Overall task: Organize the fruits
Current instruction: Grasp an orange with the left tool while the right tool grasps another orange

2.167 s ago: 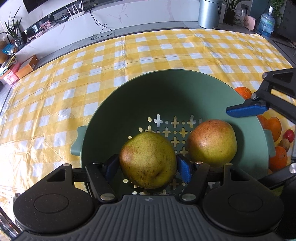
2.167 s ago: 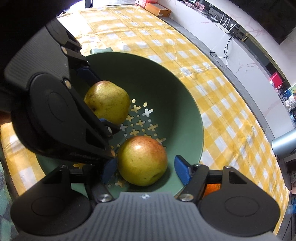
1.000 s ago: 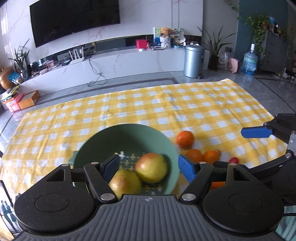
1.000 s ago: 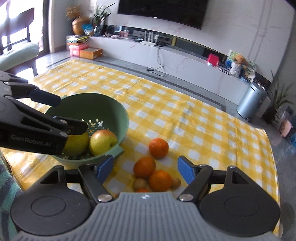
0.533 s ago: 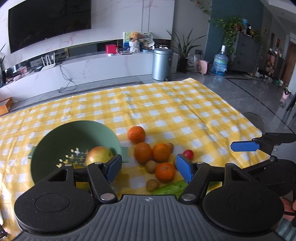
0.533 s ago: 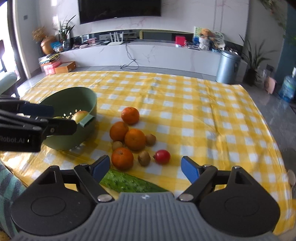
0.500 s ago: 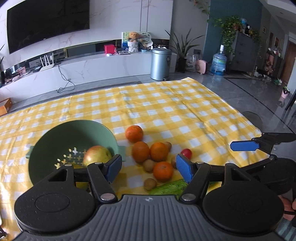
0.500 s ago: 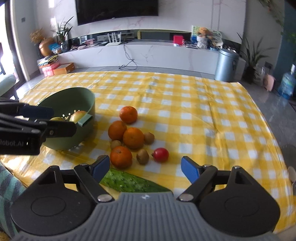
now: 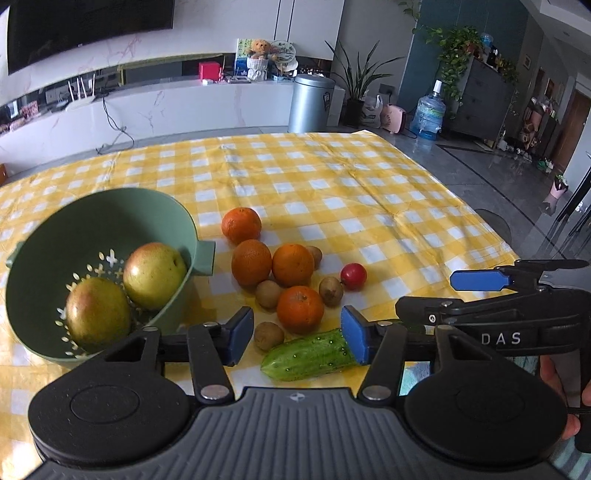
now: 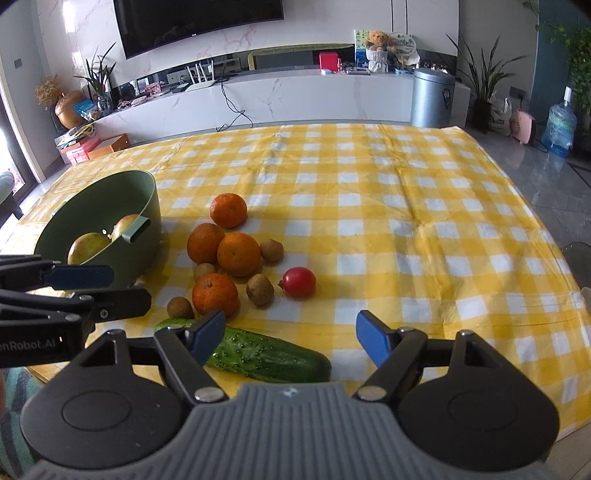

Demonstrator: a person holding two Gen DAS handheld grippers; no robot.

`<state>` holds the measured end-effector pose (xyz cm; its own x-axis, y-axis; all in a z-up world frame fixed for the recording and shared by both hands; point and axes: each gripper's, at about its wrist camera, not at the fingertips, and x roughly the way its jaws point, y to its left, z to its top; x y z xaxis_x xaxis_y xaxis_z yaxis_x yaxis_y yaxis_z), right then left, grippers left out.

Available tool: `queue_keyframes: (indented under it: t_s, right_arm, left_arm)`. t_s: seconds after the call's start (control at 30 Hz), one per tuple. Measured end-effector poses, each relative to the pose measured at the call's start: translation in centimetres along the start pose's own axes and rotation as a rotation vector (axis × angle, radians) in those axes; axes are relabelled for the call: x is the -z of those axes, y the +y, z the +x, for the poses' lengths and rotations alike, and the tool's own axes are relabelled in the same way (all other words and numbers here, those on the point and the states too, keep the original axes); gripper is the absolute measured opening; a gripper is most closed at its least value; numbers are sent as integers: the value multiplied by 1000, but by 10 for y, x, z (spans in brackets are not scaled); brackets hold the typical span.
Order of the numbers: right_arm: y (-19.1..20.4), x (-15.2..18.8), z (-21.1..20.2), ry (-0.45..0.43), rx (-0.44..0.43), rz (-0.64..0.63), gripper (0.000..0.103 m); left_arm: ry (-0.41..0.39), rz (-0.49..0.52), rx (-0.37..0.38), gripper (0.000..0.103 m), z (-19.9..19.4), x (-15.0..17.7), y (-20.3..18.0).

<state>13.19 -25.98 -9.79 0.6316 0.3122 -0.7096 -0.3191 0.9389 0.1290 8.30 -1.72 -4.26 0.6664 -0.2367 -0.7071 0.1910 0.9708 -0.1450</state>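
Grippers, left gripper (image 9: 293, 339) and right gripper (image 10: 290, 338), are empty and closing; grab oranges (image 9: 300, 309) beside the bowl (image 9: 195, 236) gently.

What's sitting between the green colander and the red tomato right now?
In the right wrist view, a cluster lies between the colander and the tomato: four oranges and several small brown kiwis, all on the checked cloth.

Worktop cover: yellow-and-white checked cloth (image 10: 369, 206)
Television: dark screen (image 10: 199, 22) mounted on the marble wall
Bin: silver cylinder (image 10: 432, 98) on the floor
Water bottle: blue jug (image 10: 560, 127) beside a pink item
Teddy bear: seated on the long white shelf (image 10: 376, 40)
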Motion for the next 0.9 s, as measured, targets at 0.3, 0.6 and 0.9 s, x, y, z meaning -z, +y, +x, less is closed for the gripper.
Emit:
queue_keyframes:
  t_s: [0.3,0.6,0.9]
  right_arm:
    - [-14,-3,15,39,-38,105,52]
    - [-15,-14,29,40,-76,143,52]
    - [-13,-21,47,59,-95,162,46]
  left_arm:
    - [15,-45,46,43,16,5,8]
    - [35,5,22,42,41,0,-1]
    - [81,75,-30,51,67,0,-10]
